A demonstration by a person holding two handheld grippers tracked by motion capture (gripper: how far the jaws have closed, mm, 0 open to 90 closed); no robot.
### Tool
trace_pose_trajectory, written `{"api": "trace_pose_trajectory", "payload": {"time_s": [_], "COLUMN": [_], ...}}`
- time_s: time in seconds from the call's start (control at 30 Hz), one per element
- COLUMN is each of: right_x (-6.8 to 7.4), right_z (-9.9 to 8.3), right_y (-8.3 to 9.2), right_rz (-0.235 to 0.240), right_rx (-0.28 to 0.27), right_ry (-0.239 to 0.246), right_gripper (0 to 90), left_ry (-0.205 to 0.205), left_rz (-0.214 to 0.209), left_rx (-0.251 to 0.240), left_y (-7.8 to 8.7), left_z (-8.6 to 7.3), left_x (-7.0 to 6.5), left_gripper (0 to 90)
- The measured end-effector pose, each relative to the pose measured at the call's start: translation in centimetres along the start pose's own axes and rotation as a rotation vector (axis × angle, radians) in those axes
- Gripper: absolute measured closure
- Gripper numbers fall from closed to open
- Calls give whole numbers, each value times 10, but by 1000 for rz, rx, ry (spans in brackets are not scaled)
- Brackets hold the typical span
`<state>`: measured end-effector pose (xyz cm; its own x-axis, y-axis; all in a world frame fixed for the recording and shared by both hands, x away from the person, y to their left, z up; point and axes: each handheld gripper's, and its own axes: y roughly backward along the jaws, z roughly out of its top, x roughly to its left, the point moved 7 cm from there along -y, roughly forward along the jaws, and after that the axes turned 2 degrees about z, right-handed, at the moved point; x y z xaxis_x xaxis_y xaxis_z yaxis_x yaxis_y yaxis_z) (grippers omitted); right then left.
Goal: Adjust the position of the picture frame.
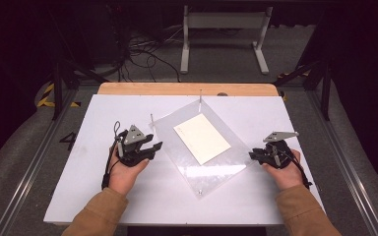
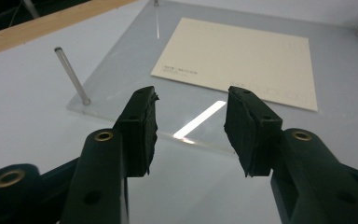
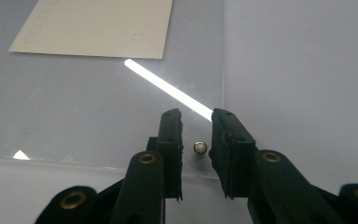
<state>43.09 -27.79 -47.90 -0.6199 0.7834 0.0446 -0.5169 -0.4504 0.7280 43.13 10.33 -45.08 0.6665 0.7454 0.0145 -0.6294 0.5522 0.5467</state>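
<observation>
A clear acrylic plate (image 1: pixel 216 169) lies cornerwise on the white table (image 1: pixel 103 196), with a cream card (image 1: pixel 202 137) on its middle. Thin metal posts stand at its far (image 1: pixel 200 96) and left (image 1: pixel 152 118) corners. My left gripper (image 1: pixel 153 149) hovers just off the plate's left edge, open and holding nothing (image 2: pixel 193 95); ahead of it are the plate (image 2: pixel 135 60), a post (image 2: pixel 72 77) and the card (image 2: pixel 242 60). My right gripper (image 1: pixel 251 155) is at the plate's right corner. Its jaws (image 3: pixel 196 115) straddle that corner's post (image 3: pixel 200 147) with a small gap on either side.
A wooden strip (image 1: pixel 187 88) runs along the table's far edge. Beyond it on the floor are a white stand (image 1: pixel 224 22) and loose cables (image 1: pixel 142 49). A small stud (image 1: pixel 200 191) marks the plate's near corner. Sleeved forearms enter from the bottom.
</observation>
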Motion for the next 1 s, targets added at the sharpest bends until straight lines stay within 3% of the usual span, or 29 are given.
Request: {"api": "trace_pose_trajectory", "payload": {"time_s": [0.2,0.63,0.77,1.0], "right_x": [-5,-1,10,46], "right_z": [-3,-6,-11,-25], "right_y": [-7,-8,-3,6], "right_rz": [-3,6,41,160], "right_rx": [30,42,58,84], "right_ry": [-6,42,63,122], "right_gripper": [772,830,830,829], "left_ry": [-2,13,24,38], "left_rz": [-41,-53,-49,-45], "left_rx": [5,9,6,13], "left_y": [8,9,10,10], "left_z": [-13,-20,-22,-26], "left_x": [-8,-9,-6,-1], "left_gripper": [543,545,545,547]}}
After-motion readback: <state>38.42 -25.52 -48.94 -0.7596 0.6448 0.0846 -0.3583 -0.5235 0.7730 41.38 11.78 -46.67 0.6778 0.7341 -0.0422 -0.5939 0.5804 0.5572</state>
